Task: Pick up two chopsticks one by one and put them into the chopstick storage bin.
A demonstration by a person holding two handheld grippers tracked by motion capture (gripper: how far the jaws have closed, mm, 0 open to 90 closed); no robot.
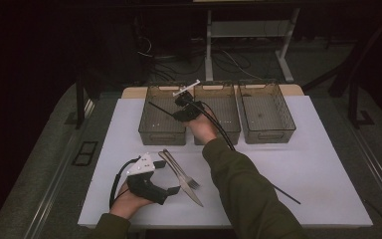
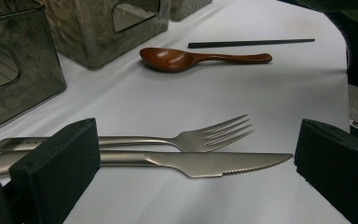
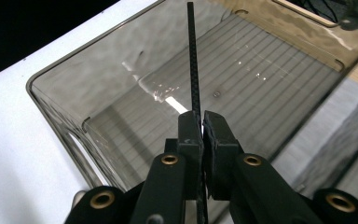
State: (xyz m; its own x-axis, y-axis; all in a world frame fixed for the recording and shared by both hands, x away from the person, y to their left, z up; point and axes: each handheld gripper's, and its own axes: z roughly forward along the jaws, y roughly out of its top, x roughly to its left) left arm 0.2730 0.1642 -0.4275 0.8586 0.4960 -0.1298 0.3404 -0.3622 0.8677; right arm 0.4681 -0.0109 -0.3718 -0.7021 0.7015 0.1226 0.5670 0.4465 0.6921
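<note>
My right gripper [image 1: 177, 114] [image 3: 201, 123] is shut on a thin black chopstick [image 3: 193, 60], which juts out over the left smoky plastic bin [image 1: 161, 135] [image 3: 121, 70]. Near the table's front left, my left gripper [image 1: 166, 177] [image 2: 196, 154] stands open and low on the white table. A steel fork [image 1: 191, 182] [image 2: 205, 135] and a steel knife [image 1: 195, 198] [image 2: 205, 163] lie side by side just beyond its jaws. A second black chopstick [image 1: 286, 194] [image 2: 251, 43] lies on the table to the right, and a brown wooden spoon [image 2: 200, 58] rests near it.
Two more smoky bins, the middle one [image 1: 224, 134] and the right one [image 1: 267, 134], stand in a row at the table's far edge. The right forearm in a green sleeve [image 1: 243, 184] crosses the middle of the table. Dark floor surrounds the table.
</note>
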